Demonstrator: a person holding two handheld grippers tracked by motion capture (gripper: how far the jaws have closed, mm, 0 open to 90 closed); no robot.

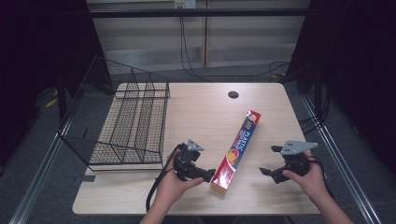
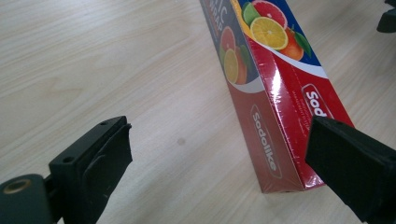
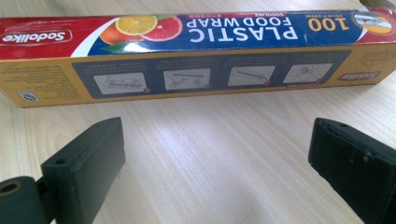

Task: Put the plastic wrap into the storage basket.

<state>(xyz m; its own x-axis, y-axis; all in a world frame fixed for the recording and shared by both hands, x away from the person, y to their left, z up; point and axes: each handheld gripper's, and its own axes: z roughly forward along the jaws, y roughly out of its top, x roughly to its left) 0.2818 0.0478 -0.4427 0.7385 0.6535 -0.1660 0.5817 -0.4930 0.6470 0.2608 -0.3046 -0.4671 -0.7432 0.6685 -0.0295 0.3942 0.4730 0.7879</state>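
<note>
Long plastic wrap box (image 1: 238, 150) lying flat on the table (image 1: 201, 112), slanted, near end between the two hands, wire basket (image 1: 126, 121) well apart at left. Left gripper (image 1: 205, 175) gaping just beside that near end, clamped on nothing; right gripper (image 1: 268, 172) likewise spread wide, facing the long side. Probably light, stiff cardboard, glossy and slippery; best pinched across the narrow width near the middle, gently to avoid crushing

The left gripper's (image 2: 219, 163) fingers (image 2: 100, 158) stand wide apart over the counter (image 2: 93, 60); the food wrap box's (image 2: 280, 107) near end lies just inside the right-hand finger.
</note>
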